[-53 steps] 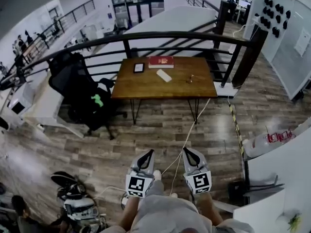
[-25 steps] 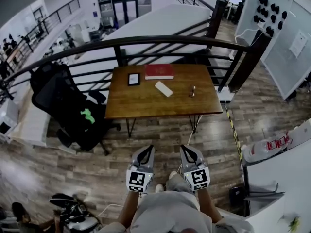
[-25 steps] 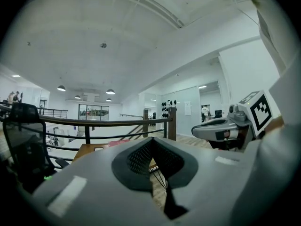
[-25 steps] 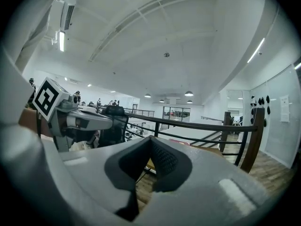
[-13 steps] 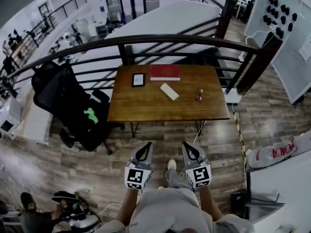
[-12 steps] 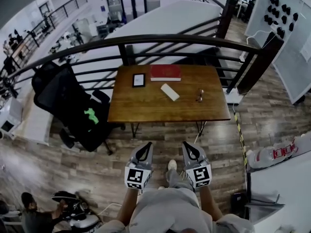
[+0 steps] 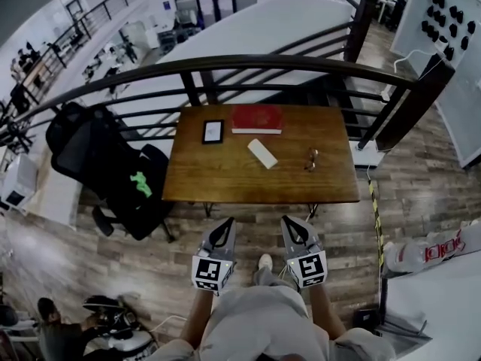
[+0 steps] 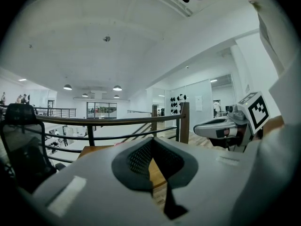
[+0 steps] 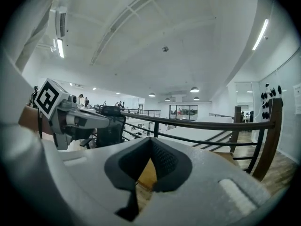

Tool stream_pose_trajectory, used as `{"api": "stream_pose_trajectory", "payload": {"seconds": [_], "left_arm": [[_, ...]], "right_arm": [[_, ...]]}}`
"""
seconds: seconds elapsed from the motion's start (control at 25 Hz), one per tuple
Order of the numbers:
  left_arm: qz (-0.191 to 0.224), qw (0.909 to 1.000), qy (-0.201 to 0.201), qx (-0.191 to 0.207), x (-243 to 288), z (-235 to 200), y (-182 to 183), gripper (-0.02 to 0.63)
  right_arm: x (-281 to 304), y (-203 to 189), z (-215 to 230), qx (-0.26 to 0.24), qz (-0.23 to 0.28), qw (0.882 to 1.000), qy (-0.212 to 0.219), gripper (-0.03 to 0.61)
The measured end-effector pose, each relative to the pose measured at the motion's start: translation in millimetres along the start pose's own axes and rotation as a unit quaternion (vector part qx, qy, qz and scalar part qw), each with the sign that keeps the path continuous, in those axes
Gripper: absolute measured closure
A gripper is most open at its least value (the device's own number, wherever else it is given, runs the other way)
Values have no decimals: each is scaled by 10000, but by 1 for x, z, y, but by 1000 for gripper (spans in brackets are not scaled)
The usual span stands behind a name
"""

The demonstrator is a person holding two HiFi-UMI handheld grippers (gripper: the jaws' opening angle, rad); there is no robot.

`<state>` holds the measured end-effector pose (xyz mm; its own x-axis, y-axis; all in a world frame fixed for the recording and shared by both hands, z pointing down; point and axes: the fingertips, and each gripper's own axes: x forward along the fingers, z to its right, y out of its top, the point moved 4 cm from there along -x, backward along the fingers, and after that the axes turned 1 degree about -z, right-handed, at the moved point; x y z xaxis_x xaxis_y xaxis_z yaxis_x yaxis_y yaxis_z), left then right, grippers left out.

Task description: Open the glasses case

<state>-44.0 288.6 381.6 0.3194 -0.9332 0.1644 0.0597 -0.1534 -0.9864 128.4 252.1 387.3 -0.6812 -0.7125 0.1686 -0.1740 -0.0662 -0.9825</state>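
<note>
Holding my left claw [image 7: 226,226] and right claw [image 7: 288,224] shut, empty; glasses case [image 7: 262,153] lying diagonally upframe, well apart, midway between them.

At the centre of the head view a wooden table [image 7: 225,179] stands before a curved black railing [image 7: 248,62], bearing a red book [image 7: 257,118] just beside a black-framed tablet [image 7: 213,131] near its far edge, with a black office chair [image 7: 98,156] at frame left.
</note>
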Motion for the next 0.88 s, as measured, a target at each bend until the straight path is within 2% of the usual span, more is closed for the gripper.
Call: {"api": "stream_pose_trajectory", "payload": {"seconds": [0.32,0.88], "left_arm": [[-25,9996,297,5,41,-7,12,594],[21,9993,354,119,90,-17,16,594]], "right_arm": [[36,10,42,-78,46,9995,311,575],[77,5,73,15,67,9990,433,575]]}}
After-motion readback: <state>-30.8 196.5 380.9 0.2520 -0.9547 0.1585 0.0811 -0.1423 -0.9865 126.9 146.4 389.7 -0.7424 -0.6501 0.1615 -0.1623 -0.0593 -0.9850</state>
